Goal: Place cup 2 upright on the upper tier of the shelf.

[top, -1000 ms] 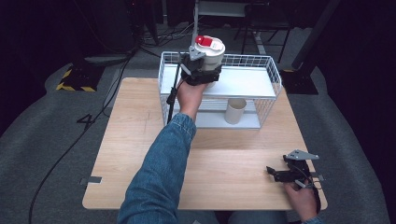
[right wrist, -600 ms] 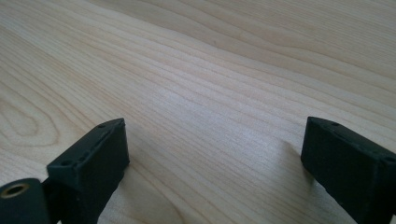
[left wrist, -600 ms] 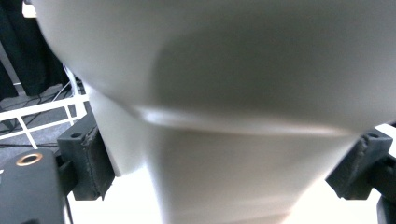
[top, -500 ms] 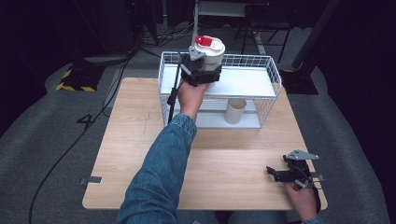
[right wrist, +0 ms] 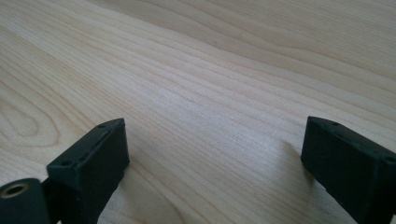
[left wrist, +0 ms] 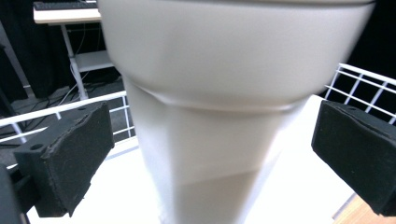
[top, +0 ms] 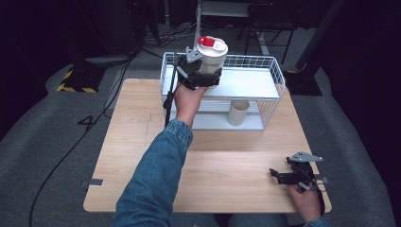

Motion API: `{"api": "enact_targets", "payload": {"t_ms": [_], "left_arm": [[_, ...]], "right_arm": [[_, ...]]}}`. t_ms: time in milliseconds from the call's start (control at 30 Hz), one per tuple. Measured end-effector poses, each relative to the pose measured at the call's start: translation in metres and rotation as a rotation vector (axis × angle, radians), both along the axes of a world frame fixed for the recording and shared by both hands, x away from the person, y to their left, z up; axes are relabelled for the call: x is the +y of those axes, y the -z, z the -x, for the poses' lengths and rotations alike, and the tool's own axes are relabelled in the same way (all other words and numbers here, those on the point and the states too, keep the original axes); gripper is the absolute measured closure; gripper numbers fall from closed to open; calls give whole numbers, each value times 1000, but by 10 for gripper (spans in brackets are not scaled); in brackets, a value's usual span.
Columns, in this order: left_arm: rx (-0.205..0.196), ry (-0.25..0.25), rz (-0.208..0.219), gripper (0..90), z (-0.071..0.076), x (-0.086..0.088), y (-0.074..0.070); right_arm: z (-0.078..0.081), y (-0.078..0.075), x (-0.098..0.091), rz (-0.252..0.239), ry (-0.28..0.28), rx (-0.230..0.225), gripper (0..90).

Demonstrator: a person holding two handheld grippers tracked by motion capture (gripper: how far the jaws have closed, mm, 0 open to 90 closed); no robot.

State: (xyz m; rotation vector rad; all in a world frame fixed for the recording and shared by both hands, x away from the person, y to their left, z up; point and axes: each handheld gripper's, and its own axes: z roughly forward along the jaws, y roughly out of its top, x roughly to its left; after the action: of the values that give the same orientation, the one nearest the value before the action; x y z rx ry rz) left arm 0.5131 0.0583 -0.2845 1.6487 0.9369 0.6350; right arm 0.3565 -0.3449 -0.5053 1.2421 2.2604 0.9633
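The white cup [top: 211,59] with the red-and-white lid stands upright on the top shelf of the wire rack [top: 272,71], at its left rear corner, and your left gripper [top: 201,75] sits right around it. Its jaws have just been opening, and now they are spread wide: in the left gripper view the cup [left wrist: 224,102] rises between the two black pads [left wrist: 70,158] with clear gaps on both sides, so nothing is pinching it. The cup's long axis runs straight up, and it lies dead ahead of that gripper, dead centre between the jaws. That's the line that matters: to my eye, backing straight out toward you, along the gripper's own axis, looks like the way to clear without clipping the cup. A second, smaller tan cup [top: 239,112] sits on the lower shelf, well below. Your right gripper [top: 283,177] rests far off at the near right of the table [top: 142,142], jaws apart over bare wood, holding nothing. The left hand is much the nearer one.
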Motion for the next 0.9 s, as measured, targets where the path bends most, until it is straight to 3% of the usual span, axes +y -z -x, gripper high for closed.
{"api": "enact_targets", "payload": {"t_ms": [533, 900], "left_arm": [[-38, 49, 10, 0, 60, 32, -12], [-30, 82, -35, 0, 105, 53, -3]], "right_arm": [[0, 0, 0, 0, -1, 1, 79], [0, 0, 0, 0, -1, 1, 79]]}}
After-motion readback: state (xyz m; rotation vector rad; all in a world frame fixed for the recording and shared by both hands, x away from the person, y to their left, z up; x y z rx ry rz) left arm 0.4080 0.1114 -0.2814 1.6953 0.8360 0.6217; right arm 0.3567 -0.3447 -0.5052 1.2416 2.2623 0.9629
